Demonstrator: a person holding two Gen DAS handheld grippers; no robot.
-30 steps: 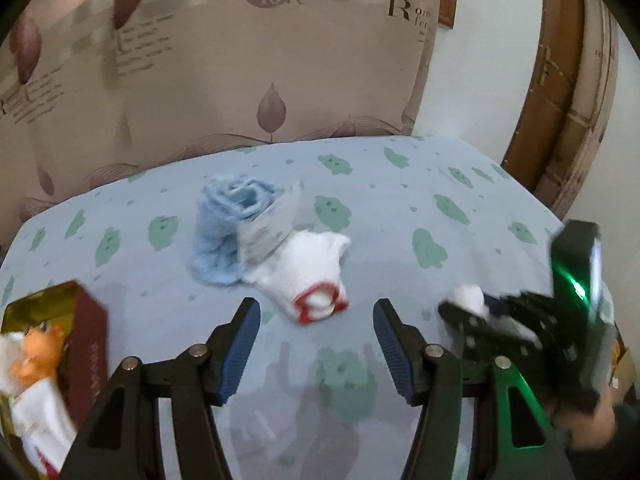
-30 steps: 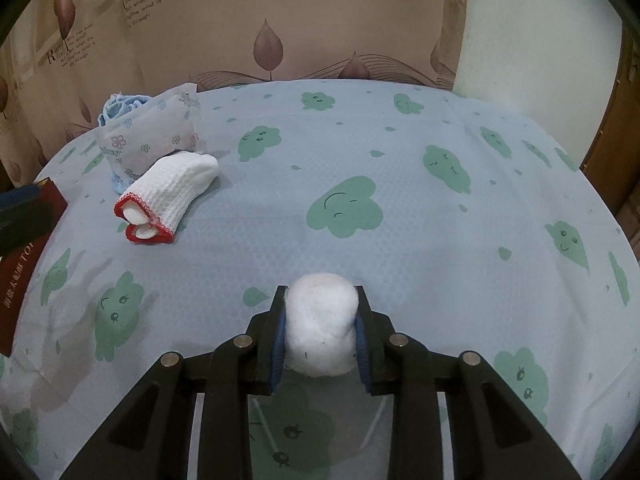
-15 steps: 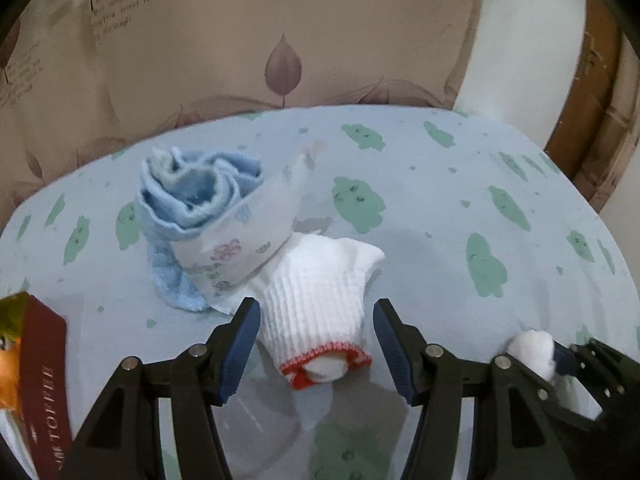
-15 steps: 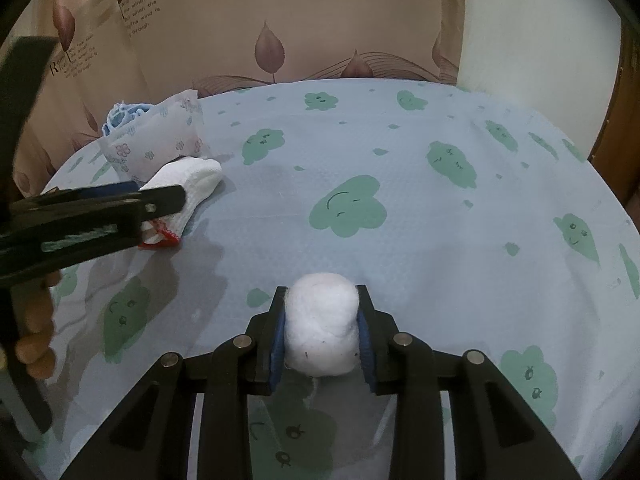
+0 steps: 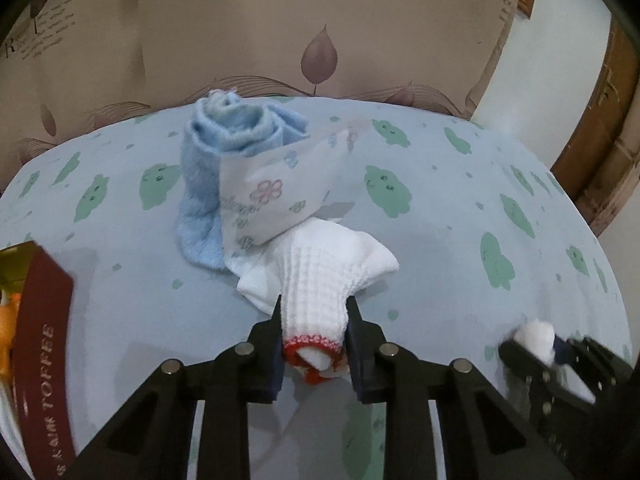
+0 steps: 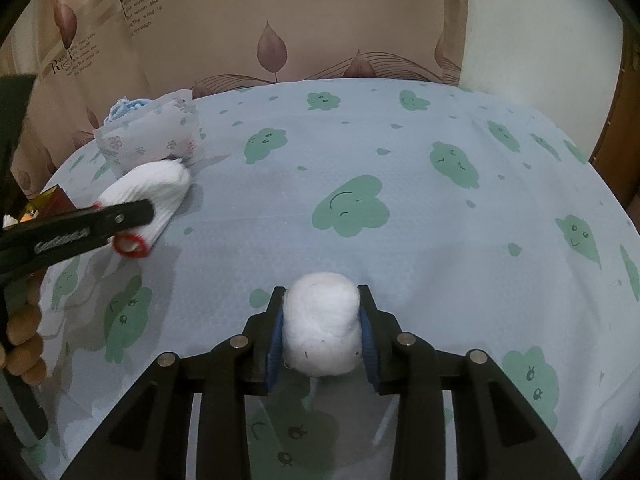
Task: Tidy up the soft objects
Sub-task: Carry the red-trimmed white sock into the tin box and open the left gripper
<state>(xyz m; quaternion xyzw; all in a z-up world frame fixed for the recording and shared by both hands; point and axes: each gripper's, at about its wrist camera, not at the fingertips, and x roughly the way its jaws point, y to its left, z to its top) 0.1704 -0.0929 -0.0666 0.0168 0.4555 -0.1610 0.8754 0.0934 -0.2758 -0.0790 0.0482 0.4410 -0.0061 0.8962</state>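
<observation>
- The rolled white sock [image 5: 320,280] with a red cuff lies on the cloud-print table [image 5: 460,240], its cuff end pinched in the left gripper [image 5: 314,344], whose jaws have just closed on it.
- The right gripper [image 6: 322,328] grasps a white cotton wad [image 6: 320,324], its jaws having just eased slightly.
- A blue towel roll [image 5: 224,152] and a flowered packet [image 5: 276,196] lie just behind the sock.

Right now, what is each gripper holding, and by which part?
Left gripper pinches the white rolled cloth near its red-trimmed end; right gripper holds the cotton wad by its sides.
</observation>
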